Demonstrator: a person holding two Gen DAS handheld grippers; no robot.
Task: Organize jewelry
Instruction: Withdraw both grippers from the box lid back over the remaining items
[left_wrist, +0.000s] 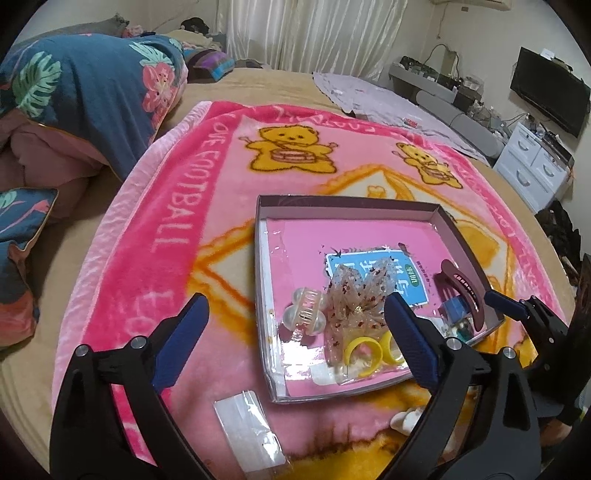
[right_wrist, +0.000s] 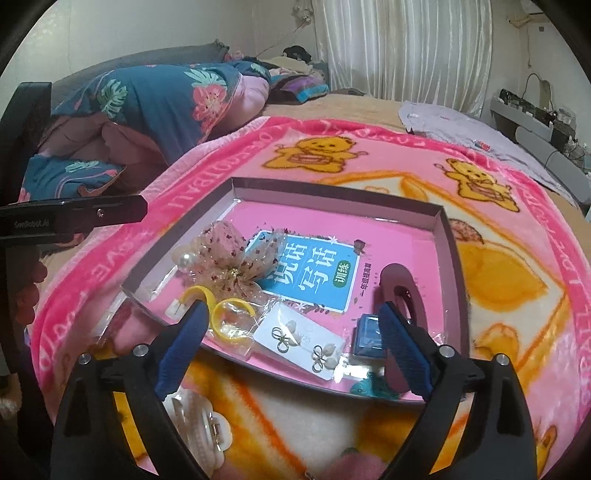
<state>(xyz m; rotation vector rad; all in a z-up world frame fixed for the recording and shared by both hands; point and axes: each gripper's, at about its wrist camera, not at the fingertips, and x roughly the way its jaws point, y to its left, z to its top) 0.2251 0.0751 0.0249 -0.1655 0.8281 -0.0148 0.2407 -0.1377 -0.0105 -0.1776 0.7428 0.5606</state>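
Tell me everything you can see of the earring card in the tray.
The earring card is a white rectangle in a clear plastic sleeve, lying flat, skewed, at the near edge of the tray. It bears two gold-wire, bow-shaped earrings with pale cream stones. Beside it lie the yellow rings and a small blue box.

Both wrist views look steeply down, close, sharing the tray (left_wrist: 347, 210).

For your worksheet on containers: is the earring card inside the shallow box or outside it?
Inside. The earring card lies flat on the shallow box floor, within the near wall, beside the yellow rings.
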